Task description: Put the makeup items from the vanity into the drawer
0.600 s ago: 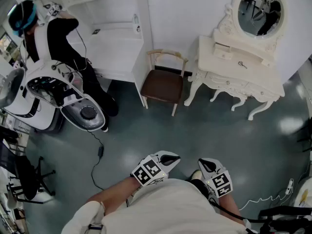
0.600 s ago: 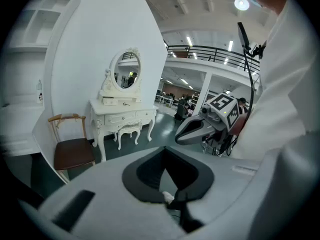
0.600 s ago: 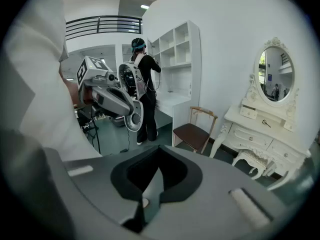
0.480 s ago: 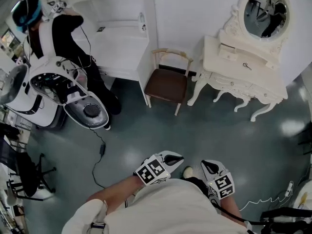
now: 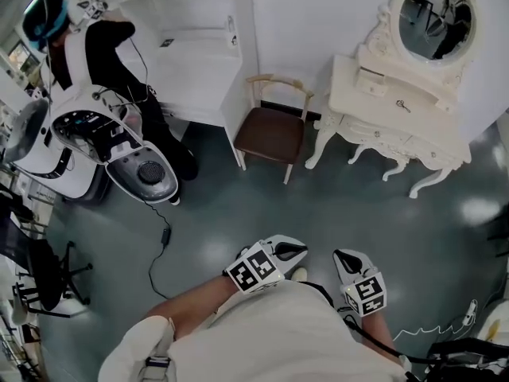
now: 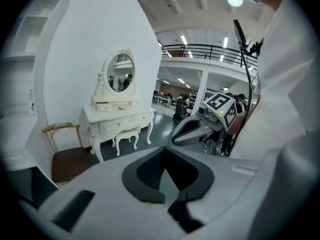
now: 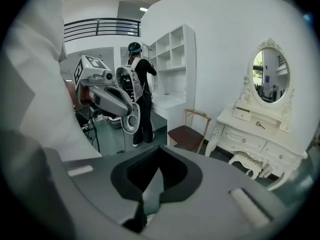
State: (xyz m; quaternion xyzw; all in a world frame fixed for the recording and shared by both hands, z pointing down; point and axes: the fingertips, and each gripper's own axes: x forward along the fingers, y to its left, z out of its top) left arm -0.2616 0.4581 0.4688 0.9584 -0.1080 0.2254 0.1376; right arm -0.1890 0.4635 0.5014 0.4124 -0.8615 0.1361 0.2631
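Head view, left to right: a person (image 5: 95,54) works at white shelving (image 5: 199,46), a chair (image 5: 270,134) stands mid-room, and the vanity (image 5: 398,122) sits well apart from both grippers. One small dark item (image 5: 404,106) lies on its top. At the wearer's waist, the left gripper (image 5: 296,251) and right gripper (image 5: 342,258) are clenched on nothing. Judged step: approach, with nothing handled yet. Next calls for closing in and opening a drawer. Right gripper view alone shows the front drawers (image 7: 248,142), all closed.

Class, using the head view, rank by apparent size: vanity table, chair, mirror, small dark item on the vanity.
1. Vanity table
2. Chair and mirror, too alike to rank
3. Small dark item
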